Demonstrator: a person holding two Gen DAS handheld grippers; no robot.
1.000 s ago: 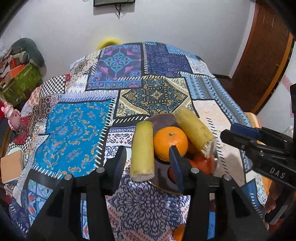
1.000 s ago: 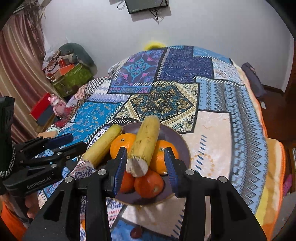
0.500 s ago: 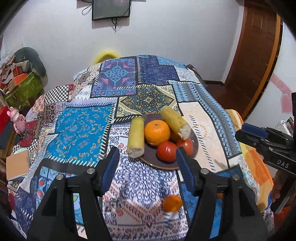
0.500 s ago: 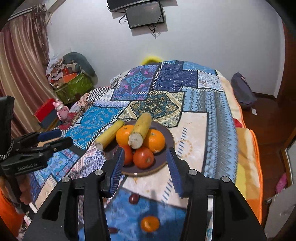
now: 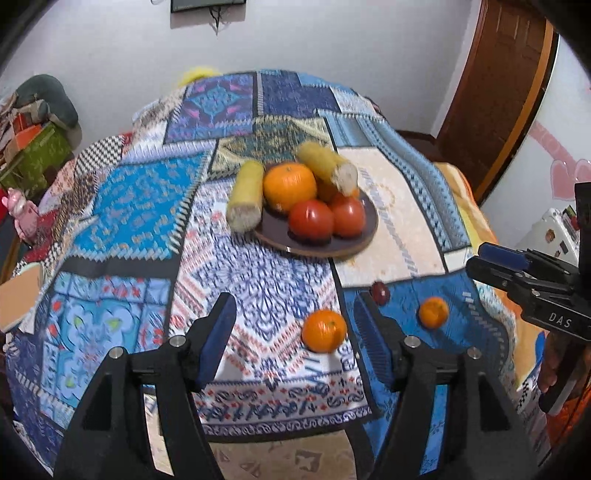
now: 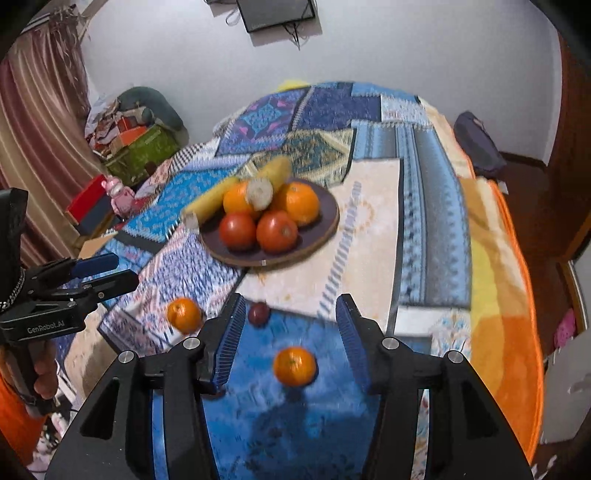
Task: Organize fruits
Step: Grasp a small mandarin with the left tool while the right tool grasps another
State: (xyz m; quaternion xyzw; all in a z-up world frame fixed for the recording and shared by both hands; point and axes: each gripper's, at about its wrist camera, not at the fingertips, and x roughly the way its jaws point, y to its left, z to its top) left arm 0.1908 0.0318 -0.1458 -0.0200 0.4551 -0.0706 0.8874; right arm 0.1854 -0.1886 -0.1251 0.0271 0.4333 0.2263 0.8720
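A dark round plate point(image 5: 354, 242) point(image 6: 325, 225) on the patchwork bedspread holds two corn cobs point(image 5: 245, 195) point(image 6: 271, 177), oranges point(image 5: 290, 186) point(image 6: 299, 203) and two tomatoes point(image 5: 310, 219) point(image 6: 277, 230). Two loose oranges lie near the bed's front: one point(image 5: 324, 330) point(image 6: 183, 315) between my left fingers' line, one point(image 5: 433, 312) point(image 6: 294, 366) between my right fingers. A small dark fruit point(image 5: 380, 292) point(image 6: 258, 313) lies between them. My left gripper point(image 5: 295, 336) is open and empty. My right gripper point(image 6: 288, 339) is open and empty.
The bed point(image 5: 147, 206) point(image 6: 424, 206) fills both views, with an orange blanket point(image 6: 506, 295) at its right edge. Boxes and clutter point(image 6: 136, 144) stand at the far left. A wooden door point(image 5: 495, 92) is on the right. A screen point(image 6: 277, 13) hangs on the wall.
Both grippers have pulled back from the plate toward the bed's front edge. The corn cobs stay on the plate. The loose oranges and the dark fruit have come into view.
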